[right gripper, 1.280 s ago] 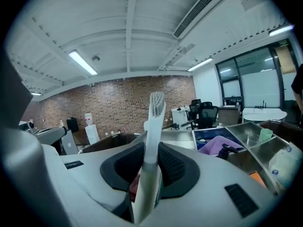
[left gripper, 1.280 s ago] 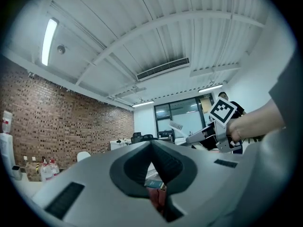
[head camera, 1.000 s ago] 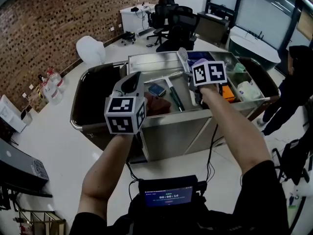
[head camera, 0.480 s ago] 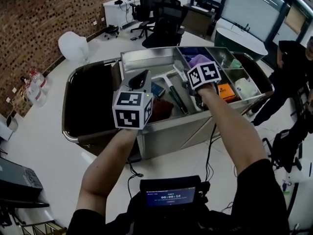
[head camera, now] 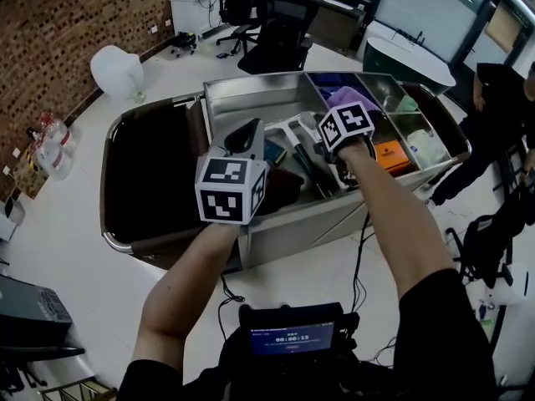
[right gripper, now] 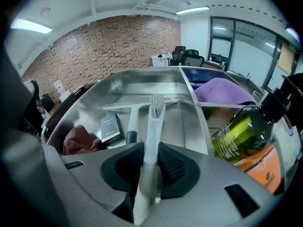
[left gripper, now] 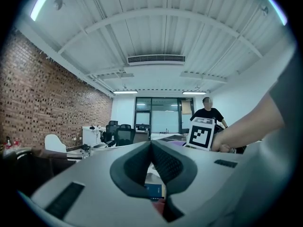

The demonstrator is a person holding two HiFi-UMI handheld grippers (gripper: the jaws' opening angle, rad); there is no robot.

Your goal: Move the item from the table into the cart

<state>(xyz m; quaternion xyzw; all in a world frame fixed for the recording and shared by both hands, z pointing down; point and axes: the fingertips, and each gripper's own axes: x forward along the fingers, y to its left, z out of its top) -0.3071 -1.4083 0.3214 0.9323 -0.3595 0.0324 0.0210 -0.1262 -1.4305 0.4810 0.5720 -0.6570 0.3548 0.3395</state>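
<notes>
Counting it up: two hand-held grippers, one brush, one cart.

In the cart's big middle compartment there's one squeegee point(right gripper: 129, 113), one small dark box point(right gripper: 110, 126) and one maroon cloth point(right gripper: 78, 140) near its left wall. Right of the divider there's one purple cloth point(right gripper: 221, 90) at the far end. Closer in are one green bottle point(right gripper: 242, 132) and one orange box point(right gripper: 266, 173).

The right hand-held gripper point(right gripper: 151, 146) is clenched on the white brush point(right gripper: 155, 109). The handle is pinched between the pads, and the bristle head sticks out over the middle compartment toward the cart's far wall. You only get that from the right gripper view; in the head view the marker cube covers the grip.

The left hand-held gripper point(left gripper: 151, 144) is closed up tight with nothing in it. Its view looks level across the room: ceiling, brick wall, and one person in black point(left gripper: 207, 113) standing past the cart. Just a sliver of the dark box shows under the jaws.

Only the head view shows the whole cart point(head camera: 294, 224), including the dark bin point(head camera: 155, 170) at its left end. Both bare forearms reach forward. The left one hangs over the cart's near edge, and the right one angles down into it.
</notes>
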